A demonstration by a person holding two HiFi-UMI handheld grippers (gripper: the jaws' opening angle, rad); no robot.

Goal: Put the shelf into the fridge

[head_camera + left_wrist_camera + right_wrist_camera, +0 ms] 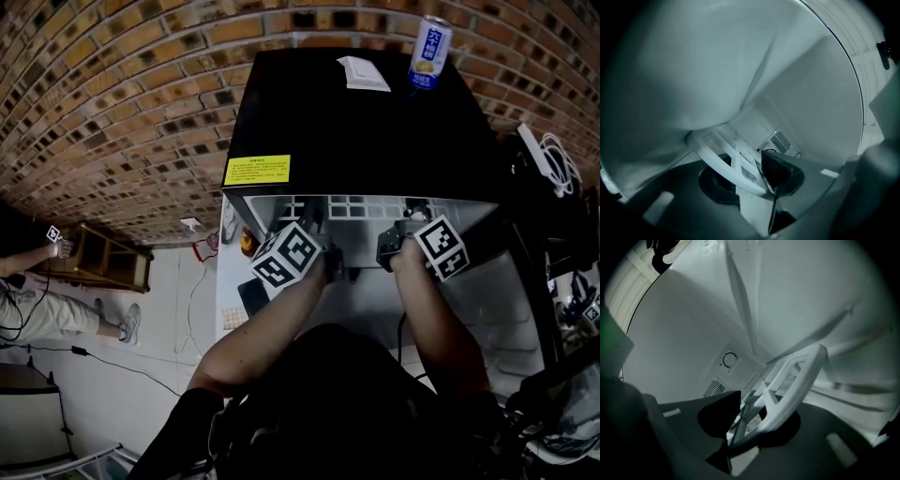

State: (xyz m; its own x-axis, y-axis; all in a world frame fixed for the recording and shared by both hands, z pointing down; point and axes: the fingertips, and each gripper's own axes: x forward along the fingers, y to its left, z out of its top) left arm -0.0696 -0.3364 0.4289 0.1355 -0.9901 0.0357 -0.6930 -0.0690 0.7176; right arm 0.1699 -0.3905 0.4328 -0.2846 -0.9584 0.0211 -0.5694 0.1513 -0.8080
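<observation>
Head view: shelf [361, 206] lies level in the mouth of the fridge [366, 131], with a front strip of grid showing past the top's edge; my left claw [317, 223] and right claw [412, 214] each clamp its front rim, jaws wide around the thick white bar; gripper views show the grid reaching towards the back-wall vent; I judge it mostly in; left to do: last push home, let go.
</observation>
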